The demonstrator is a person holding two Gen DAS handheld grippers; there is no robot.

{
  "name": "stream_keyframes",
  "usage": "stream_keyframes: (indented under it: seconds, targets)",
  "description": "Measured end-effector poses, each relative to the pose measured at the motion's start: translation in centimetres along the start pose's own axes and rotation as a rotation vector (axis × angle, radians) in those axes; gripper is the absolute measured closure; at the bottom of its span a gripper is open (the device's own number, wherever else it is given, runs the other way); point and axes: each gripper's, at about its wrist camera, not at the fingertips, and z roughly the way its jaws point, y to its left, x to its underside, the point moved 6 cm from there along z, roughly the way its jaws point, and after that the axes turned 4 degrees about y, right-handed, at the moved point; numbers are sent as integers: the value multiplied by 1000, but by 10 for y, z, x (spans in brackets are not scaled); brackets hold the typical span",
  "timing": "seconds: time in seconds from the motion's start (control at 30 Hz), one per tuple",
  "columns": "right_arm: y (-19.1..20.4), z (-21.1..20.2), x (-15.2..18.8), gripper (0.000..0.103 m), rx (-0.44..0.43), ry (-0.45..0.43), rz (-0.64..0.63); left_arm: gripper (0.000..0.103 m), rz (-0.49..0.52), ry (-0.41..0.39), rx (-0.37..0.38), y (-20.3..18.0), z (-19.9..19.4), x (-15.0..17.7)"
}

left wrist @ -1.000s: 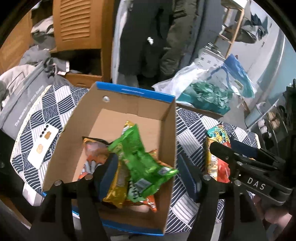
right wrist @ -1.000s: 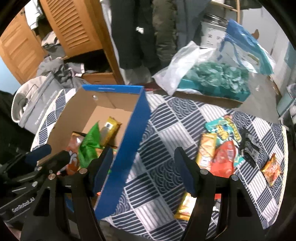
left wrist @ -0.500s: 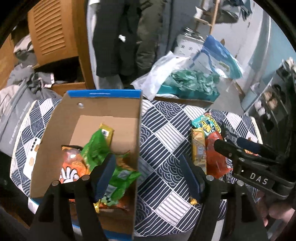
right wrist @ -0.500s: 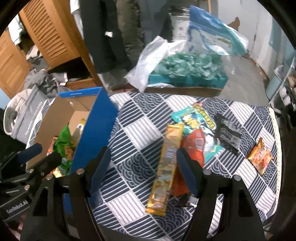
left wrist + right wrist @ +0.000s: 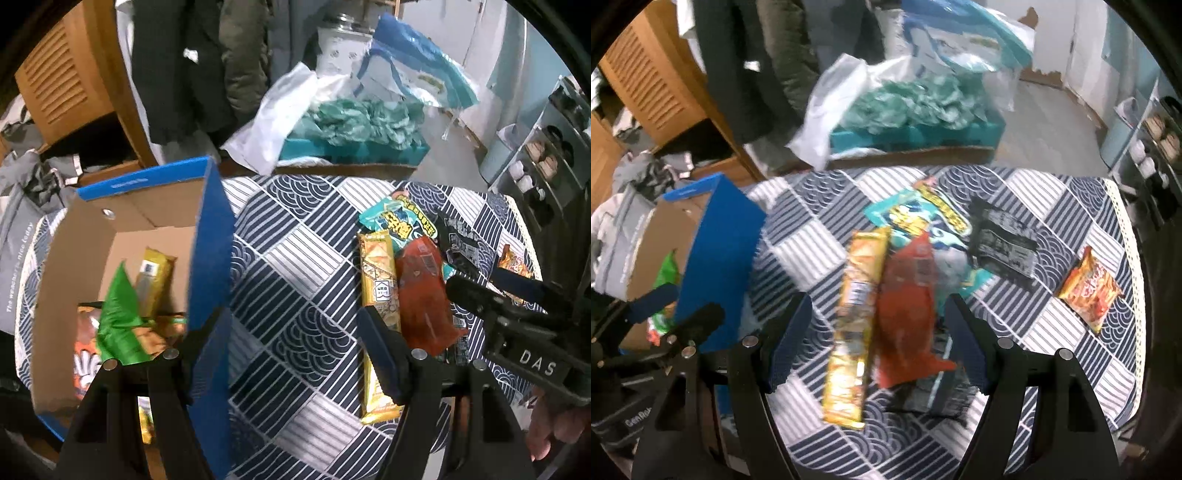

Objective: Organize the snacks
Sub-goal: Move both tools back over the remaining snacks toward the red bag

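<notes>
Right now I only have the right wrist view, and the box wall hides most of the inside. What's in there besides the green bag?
Observer: A yellow packet stands behind the green bag in the box.
Reviewer: Anything under them?
Observer: An orange bag lies at the bottom, toward the near-left corner.
Reviewer: Are the left jaws holding anything?
Observer: No. The left gripper is open and empty, over the cloth beside the box.
</notes>
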Motion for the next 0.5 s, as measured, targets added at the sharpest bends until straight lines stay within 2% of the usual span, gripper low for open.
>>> stream_keyframes:
  seconds: [0.13,0.5]
  targets:
    - [-16,15,2,28,23,32,22,30,-9,33,17,-8,15,0]
    - [-36,54,9,28,54,103,24,30,20,100,-7,-23,53,3]
